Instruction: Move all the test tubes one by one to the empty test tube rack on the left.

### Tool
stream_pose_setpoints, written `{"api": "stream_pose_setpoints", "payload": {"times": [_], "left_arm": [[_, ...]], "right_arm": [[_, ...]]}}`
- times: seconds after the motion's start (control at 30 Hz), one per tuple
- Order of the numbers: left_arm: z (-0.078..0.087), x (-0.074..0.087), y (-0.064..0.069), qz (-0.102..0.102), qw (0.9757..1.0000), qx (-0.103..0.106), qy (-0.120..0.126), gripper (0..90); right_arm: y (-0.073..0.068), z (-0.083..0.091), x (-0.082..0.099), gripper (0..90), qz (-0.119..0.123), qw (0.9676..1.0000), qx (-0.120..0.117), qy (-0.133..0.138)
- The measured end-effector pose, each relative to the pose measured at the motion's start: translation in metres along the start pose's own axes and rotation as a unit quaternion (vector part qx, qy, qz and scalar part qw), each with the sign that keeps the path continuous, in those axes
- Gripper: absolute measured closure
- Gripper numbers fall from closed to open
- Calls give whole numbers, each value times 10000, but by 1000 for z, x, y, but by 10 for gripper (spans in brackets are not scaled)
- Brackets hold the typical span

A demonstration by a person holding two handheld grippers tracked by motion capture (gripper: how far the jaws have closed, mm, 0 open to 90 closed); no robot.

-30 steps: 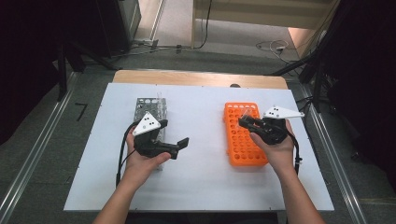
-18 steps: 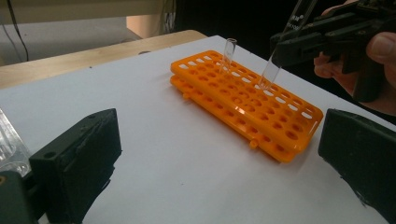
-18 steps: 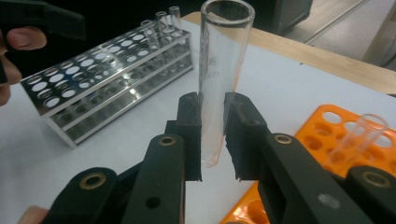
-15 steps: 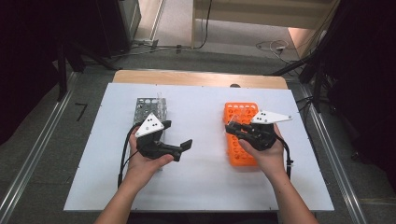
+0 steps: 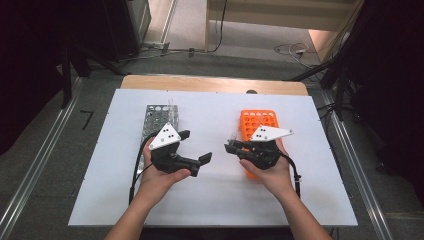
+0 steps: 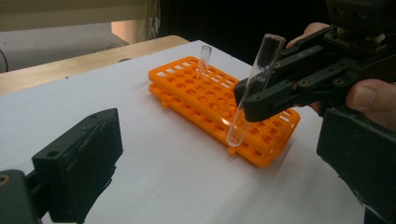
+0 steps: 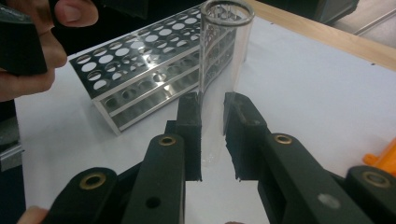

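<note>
My right gripper (image 5: pixel 231 146) is shut on a clear empty test tube (image 5: pixel 233 136), held upright above the white table between the two racks. From the left gripper view the tube (image 6: pixel 252 93) hangs tilted just in front of the orange rack (image 6: pixel 219 107), its bottom off the table. The right gripper view has the tube (image 7: pixel 224 51) pinched between my pads, with the metal rack (image 7: pixel 140 79) behind it. My left gripper (image 5: pixel 196 147) stands open and empty beside the metal rack (image 5: pixel 155 117). One more tube (image 6: pixel 204 60) stands in the orange rack (image 5: pixel 257 122).
A tube (image 5: pixel 170 106) stands at the far end of the metal rack. The white board (image 5: pixel 215 200) lies on a wooden table (image 5: pixel 210 84). Metal rails run along both sides, and cables lie on the floor beyond.
My right gripper has carried the tube leftward, off the orange rack and toward the middle of the table. The left gripper has stayed near the metal rack.
</note>
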State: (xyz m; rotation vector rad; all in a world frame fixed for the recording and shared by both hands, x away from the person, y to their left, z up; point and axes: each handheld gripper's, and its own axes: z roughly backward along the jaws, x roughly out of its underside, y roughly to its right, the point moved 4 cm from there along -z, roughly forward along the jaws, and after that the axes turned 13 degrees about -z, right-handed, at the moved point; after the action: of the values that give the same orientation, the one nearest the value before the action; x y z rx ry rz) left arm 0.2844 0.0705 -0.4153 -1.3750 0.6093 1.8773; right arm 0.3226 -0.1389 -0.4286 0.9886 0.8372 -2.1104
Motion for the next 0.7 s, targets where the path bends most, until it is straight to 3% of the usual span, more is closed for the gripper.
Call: {"api": "stream_pose_setpoints", "payload": {"times": [0.4, 0.7], "left_arm": [[-2, -5, 13, -124, 9996, 185, 154, 174], [-6, -6, 22, -301, 9992, 261, 100, 454]], "right_arm": [[-26, -17, 8, 742, 232, 9991, -247, -236], [-39, -24, 11, 741, 347, 9982, -358, -332]]}}
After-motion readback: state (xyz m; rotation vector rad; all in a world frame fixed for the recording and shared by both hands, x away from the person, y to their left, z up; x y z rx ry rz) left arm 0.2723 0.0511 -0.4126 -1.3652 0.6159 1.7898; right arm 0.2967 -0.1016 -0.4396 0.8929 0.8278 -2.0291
